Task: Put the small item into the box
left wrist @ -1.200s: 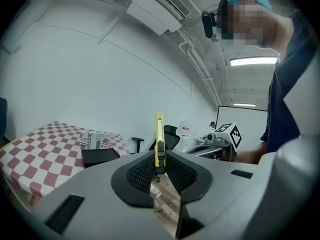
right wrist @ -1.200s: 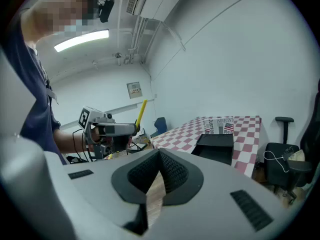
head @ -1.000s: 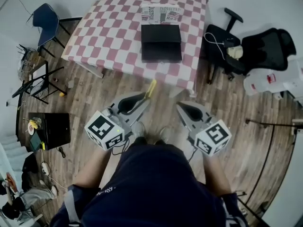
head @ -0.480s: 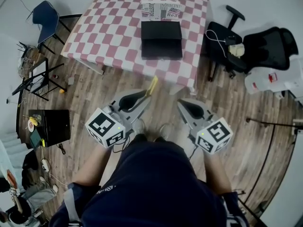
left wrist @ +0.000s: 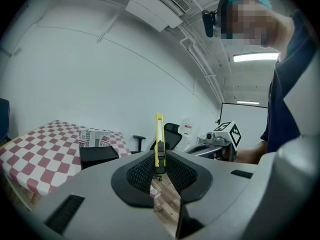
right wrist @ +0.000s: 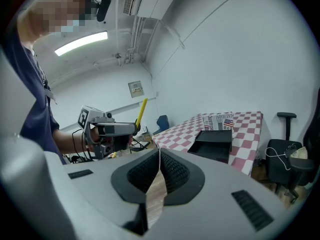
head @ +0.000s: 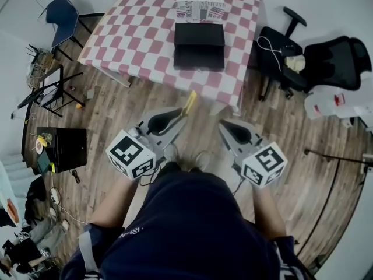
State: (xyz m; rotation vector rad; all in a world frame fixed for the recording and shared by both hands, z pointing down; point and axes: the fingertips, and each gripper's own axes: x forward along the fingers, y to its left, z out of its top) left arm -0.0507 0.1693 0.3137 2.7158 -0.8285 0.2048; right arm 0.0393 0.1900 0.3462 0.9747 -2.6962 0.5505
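A yellow utility knife (head: pixel 189 102) (left wrist: pixel 159 139) sticks out forward from my left gripper (head: pixel 180 118) (left wrist: pixel 159 161), which is shut on its lower end. The knife (right wrist: pixel 142 109) also shows in the right gripper view, above the left gripper's body. My right gripper (head: pixel 223 127) (right wrist: pixel 159 156) is shut with nothing between its jaws. Both are held low over the wooden floor, short of the table. The black open box (head: pixel 199 44) (left wrist: pixel 98 154) (right wrist: pixel 214 144) lies on the red-and-white checked table (head: pixel 134 34), in front of a newspaper-print carton (head: pixel 201 10).
Black office chairs (head: pixel 326 60) stand right of the table, and a blue chair (head: pixel 61 16) stands at its left. A black case (head: pixel 65 150) and loose clutter lie on the floor at the left. The person's shoes (head: pixel 185 159) are between the grippers.
Both grippers hold nearly the same pose, and the knife stays in the left one. The head view has shifted slightly, so the table sits a little further right in it.
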